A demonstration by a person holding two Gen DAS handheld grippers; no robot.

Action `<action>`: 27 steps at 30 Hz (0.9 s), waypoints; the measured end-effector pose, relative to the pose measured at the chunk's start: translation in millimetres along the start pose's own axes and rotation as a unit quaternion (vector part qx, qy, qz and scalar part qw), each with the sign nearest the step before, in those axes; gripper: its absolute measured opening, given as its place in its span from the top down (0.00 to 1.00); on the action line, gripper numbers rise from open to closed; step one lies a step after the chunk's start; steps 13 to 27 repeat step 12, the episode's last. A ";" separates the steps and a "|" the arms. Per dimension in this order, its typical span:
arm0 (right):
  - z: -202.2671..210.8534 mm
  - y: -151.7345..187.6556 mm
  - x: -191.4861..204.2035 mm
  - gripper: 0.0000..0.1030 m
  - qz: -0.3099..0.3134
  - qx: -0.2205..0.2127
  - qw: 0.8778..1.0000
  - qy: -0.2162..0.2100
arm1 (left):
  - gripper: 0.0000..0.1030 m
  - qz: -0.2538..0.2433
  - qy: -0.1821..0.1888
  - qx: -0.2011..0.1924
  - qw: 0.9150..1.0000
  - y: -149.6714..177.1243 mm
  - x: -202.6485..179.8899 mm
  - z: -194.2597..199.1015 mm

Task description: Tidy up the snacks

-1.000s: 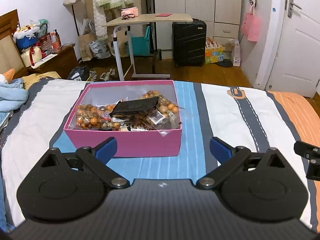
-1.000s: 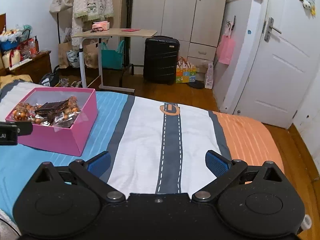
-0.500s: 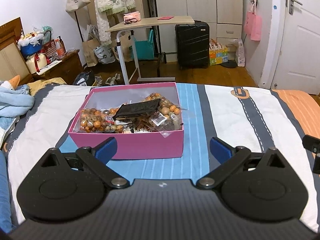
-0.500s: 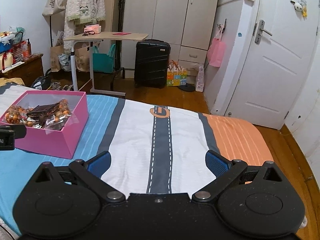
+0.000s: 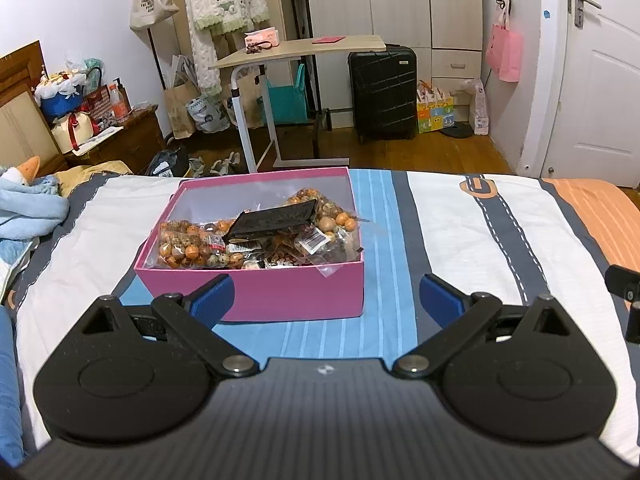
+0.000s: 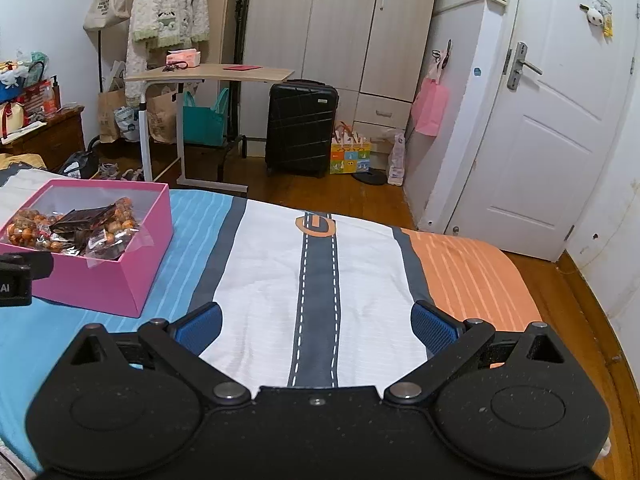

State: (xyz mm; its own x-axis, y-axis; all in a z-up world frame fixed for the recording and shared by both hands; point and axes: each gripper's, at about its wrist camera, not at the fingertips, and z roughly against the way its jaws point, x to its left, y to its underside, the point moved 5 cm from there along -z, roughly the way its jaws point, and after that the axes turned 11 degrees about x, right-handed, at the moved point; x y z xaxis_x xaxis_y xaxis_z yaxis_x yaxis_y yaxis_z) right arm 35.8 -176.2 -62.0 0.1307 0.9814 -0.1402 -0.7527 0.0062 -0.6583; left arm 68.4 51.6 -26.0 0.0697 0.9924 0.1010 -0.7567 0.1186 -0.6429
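With both the left tool and right tool spread and empty, the clear crinkly snack bags overhanging the pink cardboard box near the bed's foot edge could be snagged and spilled.

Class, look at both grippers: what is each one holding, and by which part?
Nothing. The left gripper and right gripper are both open and empty; the snacks lie in the pink box.
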 end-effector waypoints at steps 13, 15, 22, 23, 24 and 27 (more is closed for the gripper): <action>-3.8 -0.3 -1.7 0.02 -0.001 0.004 1.000 0.003 | 0.02 0.000 -0.001 0.002 1.000 0.5 0.1 -0.8; -3.8 -0.3 -1.7 0.02 -0.001 0.004 1.000 0.003 | 0.02 0.000 -0.001 0.002 1.000 0.5 0.1 -0.8; -3.8 -0.3 -1.7 0.02 -0.001 0.004 1.000 0.003 | 0.02 0.000 -0.001 0.002 1.000 0.5 0.1 -0.8; -3.8 -0.3 -1.7 0.02 -0.001 0.004 1.000 0.003 | 0.02 0.000 -0.001 0.002 1.000 0.5 0.1 -0.8; -3.8 -0.3 -1.7 0.02 -0.001 0.004 1.000 0.003 | 0.02 0.000 -0.001 0.002 1.000 0.5 0.1 -0.8; -3.8 -0.3 -1.7 0.02 -0.001 0.004 1.000 0.003 | 0.02 0.000 -0.001 0.002 1.000 0.5 0.1 -0.8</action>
